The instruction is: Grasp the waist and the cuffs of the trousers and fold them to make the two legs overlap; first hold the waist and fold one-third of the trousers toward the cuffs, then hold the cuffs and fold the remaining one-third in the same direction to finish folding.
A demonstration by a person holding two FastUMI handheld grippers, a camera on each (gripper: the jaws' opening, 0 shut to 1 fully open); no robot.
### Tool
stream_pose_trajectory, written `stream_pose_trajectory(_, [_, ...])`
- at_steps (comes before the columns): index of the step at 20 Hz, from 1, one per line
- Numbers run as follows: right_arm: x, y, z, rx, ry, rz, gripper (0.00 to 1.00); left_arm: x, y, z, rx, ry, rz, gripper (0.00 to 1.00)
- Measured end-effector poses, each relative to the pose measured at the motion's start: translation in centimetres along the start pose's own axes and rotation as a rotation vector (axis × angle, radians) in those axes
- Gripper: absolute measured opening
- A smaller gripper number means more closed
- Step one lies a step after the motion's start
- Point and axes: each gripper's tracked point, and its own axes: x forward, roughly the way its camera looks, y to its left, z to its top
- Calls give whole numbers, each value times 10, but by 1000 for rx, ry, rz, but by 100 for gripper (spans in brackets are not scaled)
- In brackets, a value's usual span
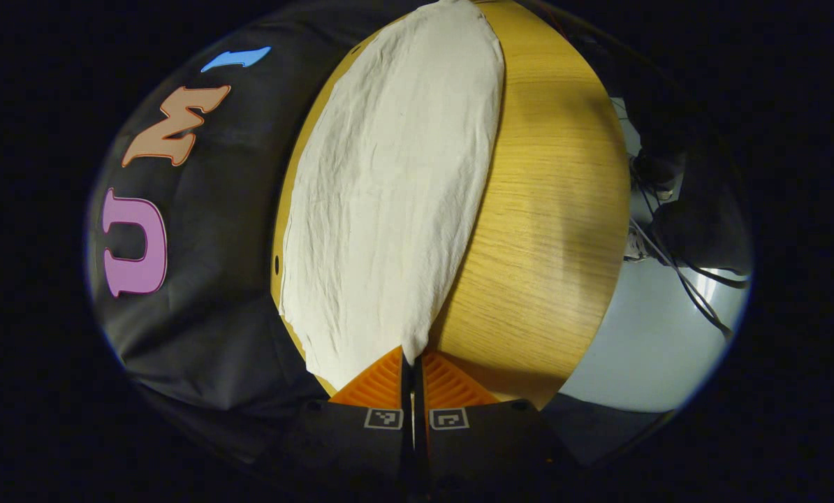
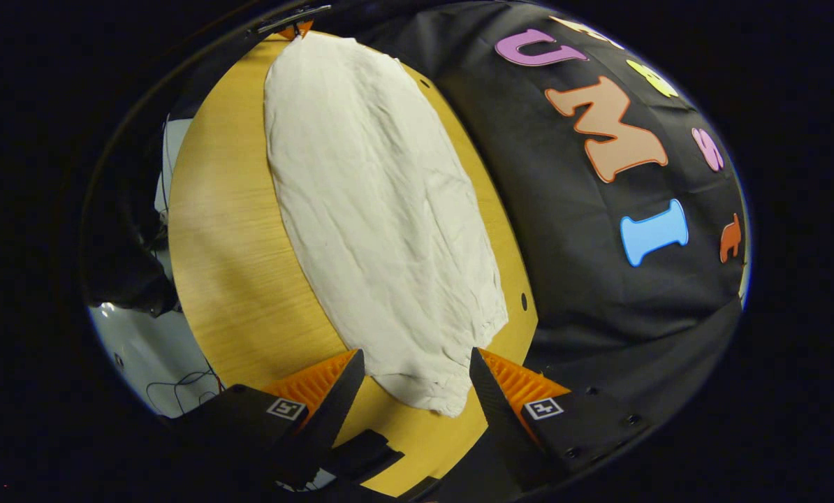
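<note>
The left gripper (image 1: pixel 413 363) is clenched on the near corner of the white trousers (image 1: pixel 389 202), which stretch away flat along the wooden counter (image 1: pixel 550 230) — booth wall to their left, bare wood to their right. In the right gripper view the right gripper (image 2: pixel 415 370) is spread wide, one finger on either side of the near end of the trousers (image 2: pixel 382 209) without pressing it — the cloth lies lengthwise on the counter (image 2: pixel 228 230).

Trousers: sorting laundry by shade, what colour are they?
Plain off-white trousers, clearest in the right gripper view.
</note>
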Motion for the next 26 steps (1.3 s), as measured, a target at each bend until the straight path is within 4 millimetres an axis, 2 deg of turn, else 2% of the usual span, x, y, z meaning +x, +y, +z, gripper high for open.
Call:
stream_pose_trajectory(2, [6,9,-6,-35,10,35,98,0,0,0,3,4,1,0])
stream_pose_trajectory(7, [21,8,-7,-45,25,56,93,1,1,-1,4,18,3,0])
stream_pose_trajectory(10, [35,6,-4,-64,31,36,83,1,1,-2,6,27,8,0])
stream_pose_trajectory(12, [40,8,0,-101,29,26,65,1,1,-2,-6,32,9,0])
stream_pose_trajectory(13, [41,12,-1,-105,34,41,60,0,1,-2,-15,34,9,0])
stream_pose_trajectory(14, [44,17,-6,-102,41,55,43,1,1,-3,-24,37,10,0])
stream_pose_trajectory(15, [45,19,-6,-106,40,57,36,1,1,-3,-30,41,11,0])
stream_pose_trajectory(16, [44,19,-5,-111,40,52,17,1,0,-4,-34,44,11,0])
stream_pose_trajectory(17, [45,17,-5,-109,38,47,16,1,0,-3,-42,48,10,0])
stream_pose_trajectory(18, [44,18,-6,-88,42,52,11,0,1,-2,-51,52,9,0])
stream_pose_trajectory(20, [45,16,-5,-56,47,57,12,-1,2,-2,-83,60,3,0])
stream_pose_trajectory(23, [41,-8,4,-45,28,10,15,0,17,-1,-132,71,24,0])
stream_pose_trajectory(24, [43,-17,6,-31,23,-5,11,-2,22,0,-137,72,36,0])
stream_pose_trajectory(26, [40,-37,14,-6,8,-41,11,-8,38,4,-141,79,63,0])
